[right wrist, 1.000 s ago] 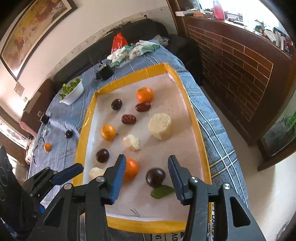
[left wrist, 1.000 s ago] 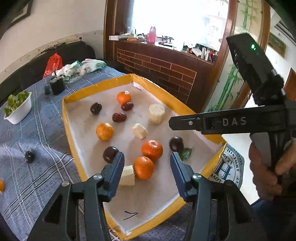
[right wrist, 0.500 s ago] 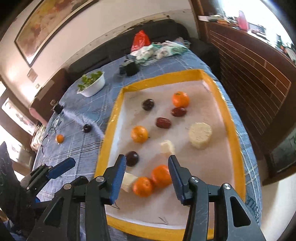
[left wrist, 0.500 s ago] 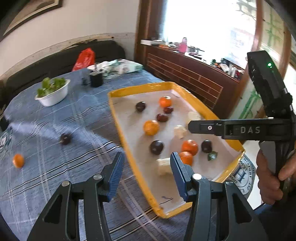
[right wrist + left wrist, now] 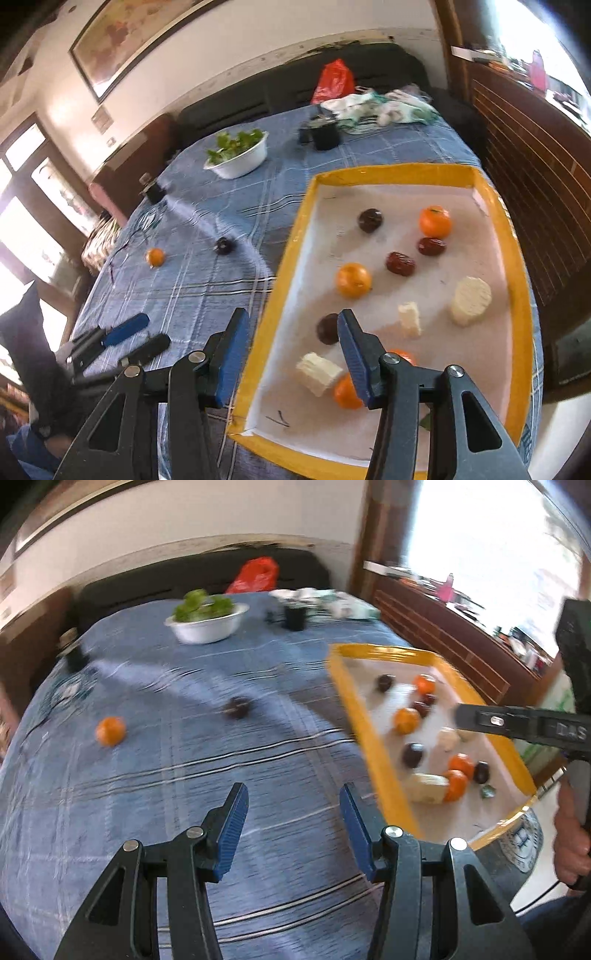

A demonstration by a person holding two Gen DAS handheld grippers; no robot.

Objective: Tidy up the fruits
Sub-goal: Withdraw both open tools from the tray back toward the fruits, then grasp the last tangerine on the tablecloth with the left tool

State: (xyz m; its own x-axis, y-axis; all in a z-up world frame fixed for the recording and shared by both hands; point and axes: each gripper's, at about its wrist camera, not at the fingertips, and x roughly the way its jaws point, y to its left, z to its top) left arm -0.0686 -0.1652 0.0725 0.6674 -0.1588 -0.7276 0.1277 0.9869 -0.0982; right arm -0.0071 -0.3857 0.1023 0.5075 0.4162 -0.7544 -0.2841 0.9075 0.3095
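- Ahead of my left gripper (image 5: 291, 805) and off to its left, a loose orange (image 5: 110, 731) and a dark plum (image 5: 238, 706) lie on the blue-checked desk (image 5: 184, 775), well apart from each other.
- Farther ahead stands a white bowl of greens (image 5: 207, 626); nothing blocks the way.
- The yellow-rimmed tray (image 5: 280, 295) holding the other fruits sits to its right.
- My left gripper points down, jaws apart and empty.
- My right gripper (image 5: 290, 332) straddles the tray's rim, jaws just widened, gripping nothing.
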